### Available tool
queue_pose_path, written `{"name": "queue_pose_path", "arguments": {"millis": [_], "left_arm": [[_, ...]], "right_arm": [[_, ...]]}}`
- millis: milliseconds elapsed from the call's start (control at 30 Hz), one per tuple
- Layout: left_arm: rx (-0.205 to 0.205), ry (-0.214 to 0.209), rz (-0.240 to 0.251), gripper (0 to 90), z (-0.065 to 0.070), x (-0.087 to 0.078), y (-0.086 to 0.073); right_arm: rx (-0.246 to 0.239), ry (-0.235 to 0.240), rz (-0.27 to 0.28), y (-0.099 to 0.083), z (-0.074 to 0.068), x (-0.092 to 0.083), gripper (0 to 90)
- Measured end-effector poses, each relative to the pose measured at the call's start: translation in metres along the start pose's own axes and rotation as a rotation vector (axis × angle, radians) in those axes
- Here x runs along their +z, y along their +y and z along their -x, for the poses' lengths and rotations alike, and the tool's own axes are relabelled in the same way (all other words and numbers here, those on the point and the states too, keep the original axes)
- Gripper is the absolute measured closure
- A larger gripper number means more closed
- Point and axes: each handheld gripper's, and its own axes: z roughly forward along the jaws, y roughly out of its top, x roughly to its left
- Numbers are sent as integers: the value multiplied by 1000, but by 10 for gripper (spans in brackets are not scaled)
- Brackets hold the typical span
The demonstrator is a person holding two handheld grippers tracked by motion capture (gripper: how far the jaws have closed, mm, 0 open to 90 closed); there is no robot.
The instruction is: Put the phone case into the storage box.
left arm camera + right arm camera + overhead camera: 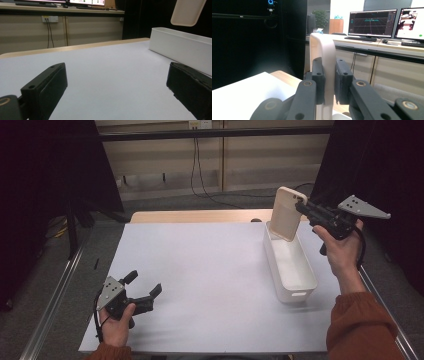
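A cream flat lid (288, 213) hangs tilted in the air above the far end of a long white bin (290, 262) at the table's right. My right gripper (302, 206) is shut on the lid's upper right edge. In the right gripper view the lid (325, 52) stands edge-on, pinched between the two black pads (319, 80), with my right gripper (329, 81) around it. My left gripper (146, 285) rests low at the front left of the table, open, nothing between its jaws. The left gripper view shows the bin (182, 48) ahead at right and the lid (187, 12) above it.
A white sheet (200, 280) covers the wooden table (200, 216). Dark curtains stand at both sides. Cables hang down the back wall (196, 165). Monitors (372, 23) sit on a desk beyond the table.
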Motion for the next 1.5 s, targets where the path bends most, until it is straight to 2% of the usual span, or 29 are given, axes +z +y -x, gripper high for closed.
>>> {"name": "queue_pose_path", "arguments": {"millis": [200,667,1500], "left_arm": [[-11,-1,-3,34,0,1,-1],[-4,1,-4,34,-1,2,-1],[-4,-9,-2,32,-1,3,-1]], "right_arm": [[12,-20,-11,-3,12,7,804],[15,-56,-54,-21,31,22,804],[-3,-56,-82,-41,33,39,804]]}}
